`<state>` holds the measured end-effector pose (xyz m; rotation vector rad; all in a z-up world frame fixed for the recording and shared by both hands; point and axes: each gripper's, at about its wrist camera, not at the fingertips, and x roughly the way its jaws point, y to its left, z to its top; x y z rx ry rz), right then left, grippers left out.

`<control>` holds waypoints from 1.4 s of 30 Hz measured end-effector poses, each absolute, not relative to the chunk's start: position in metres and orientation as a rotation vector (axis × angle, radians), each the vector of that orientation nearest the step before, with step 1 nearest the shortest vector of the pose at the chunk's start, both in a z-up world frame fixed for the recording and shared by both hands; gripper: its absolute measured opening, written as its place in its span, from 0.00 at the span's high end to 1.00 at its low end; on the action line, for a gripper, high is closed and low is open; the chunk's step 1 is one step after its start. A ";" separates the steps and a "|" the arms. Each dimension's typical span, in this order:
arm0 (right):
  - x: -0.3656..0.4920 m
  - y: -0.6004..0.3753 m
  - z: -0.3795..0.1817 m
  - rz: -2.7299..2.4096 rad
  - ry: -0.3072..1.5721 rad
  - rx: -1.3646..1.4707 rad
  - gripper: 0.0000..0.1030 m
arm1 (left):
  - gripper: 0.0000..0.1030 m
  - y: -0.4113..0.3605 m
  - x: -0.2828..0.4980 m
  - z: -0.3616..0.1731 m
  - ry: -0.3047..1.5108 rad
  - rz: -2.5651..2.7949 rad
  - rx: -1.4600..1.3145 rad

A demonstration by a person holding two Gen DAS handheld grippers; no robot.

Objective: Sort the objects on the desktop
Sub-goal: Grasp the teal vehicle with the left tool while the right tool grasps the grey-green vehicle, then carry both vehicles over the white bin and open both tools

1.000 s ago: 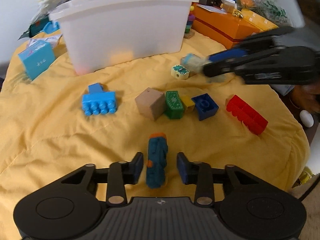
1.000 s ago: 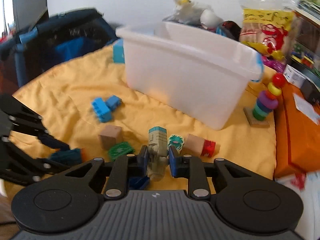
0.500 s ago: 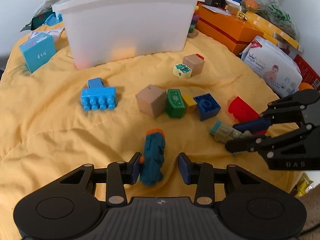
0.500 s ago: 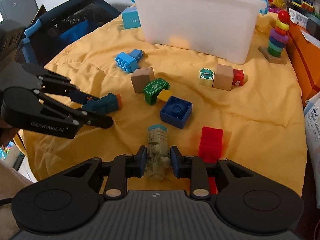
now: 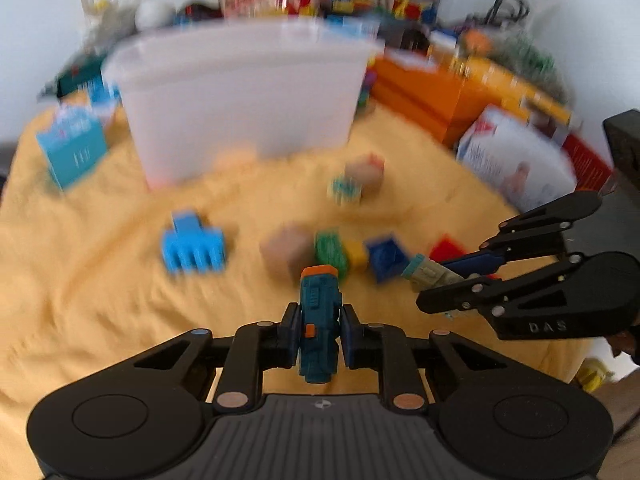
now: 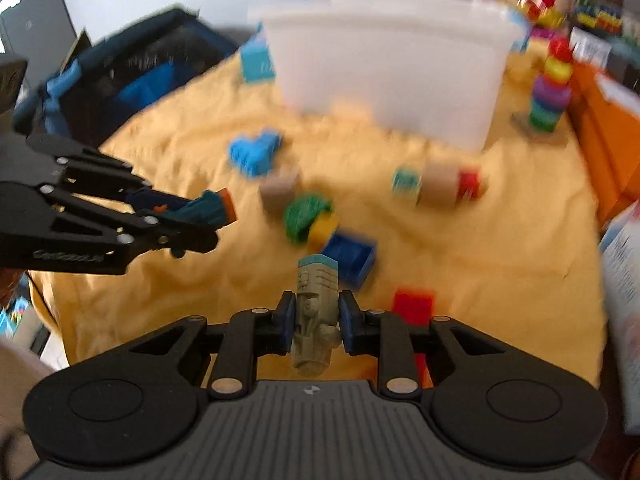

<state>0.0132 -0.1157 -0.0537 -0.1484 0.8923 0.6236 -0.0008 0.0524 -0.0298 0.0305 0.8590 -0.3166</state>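
While both views are smeared by motion blur, the left gripper (image 5: pixel 320 330) is plainly clamped on a teal toy with an orange tip (image 5: pixel 319 312), lifted off the yellow cloth (image 5: pixel 100 280). The right gripper (image 6: pixel 313 322) pinches a grey-green toy with a light blue cap (image 6: pixel 314 312), also off the cloth. Loose blocks lie between the grippers and the white bin (image 5: pixel 240 96): a light blue brick (image 5: pixel 194 246), a dark blue brick (image 6: pixel 352 258), a red brick (image 6: pixel 414 306).
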 end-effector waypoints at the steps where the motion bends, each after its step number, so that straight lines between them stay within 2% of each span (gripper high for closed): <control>1: 0.016 -0.117 -0.044 0.619 0.860 -0.152 0.75 | 0.78 0.054 0.001 -0.019 0.828 -0.313 0.032; 8: 0.058 -0.103 0.027 0.569 0.553 -0.195 0.75 | 0.77 0.073 0.040 0.051 0.614 -0.251 0.071; 14: 0.112 -0.090 0.065 0.509 0.424 -0.135 0.75 | 0.77 0.083 0.095 0.093 0.491 -0.187 0.145; 18: 0.155 -0.088 0.061 0.442 0.440 -0.095 0.75 | 0.77 0.091 0.136 0.086 0.476 -0.132 0.157; 24: 0.188 -0.080 0.025 0.384 0.554 -0.086 0.72 | 0.76 0.094 0.182 0.045 0.594 -0.090 0.072; 26: 0.187 -0.078 0.020 0.380 0.563 -0.104 0.69 | 0.66 0.090 0.184 0.041 0.595 -0.086 0.071; 28: 0.185 -0.080 0.020 0.389 0.564 -0.100 0.63 | 0.49 0.087 0.177 0.042 0.572 -0.085 0.066; 30: 0.182 -0.081 0.023 0.393 0.549 -0.107 0.60 | 0.43 0.086 0.168 0.046 0.548 -0.093 0.071; 32: 0.176 -0.083 0.027 0.388 0.536 -0.117 0.59 | 0.43 0.085 0.158 0.052 0.531 -0.101 0.084; 35: 0.167 -0.088 0.035 0.398 0.512 -0.111 0.56 | 0.37 0.080 0.140 0.061 0.509 -0.110 0.103; 38: 0.147 -0.103 0.043 0.408 0.460 -0.087 0.47 | 0.29 0.077 0.115 0.064 0.498 -0.129 0.131; 42: 0.118 -0.119 0.038 0.418 0.469 -0.093 0.47 | 0.28 0.076 0.083 0.046 0.550 -0.146 0.139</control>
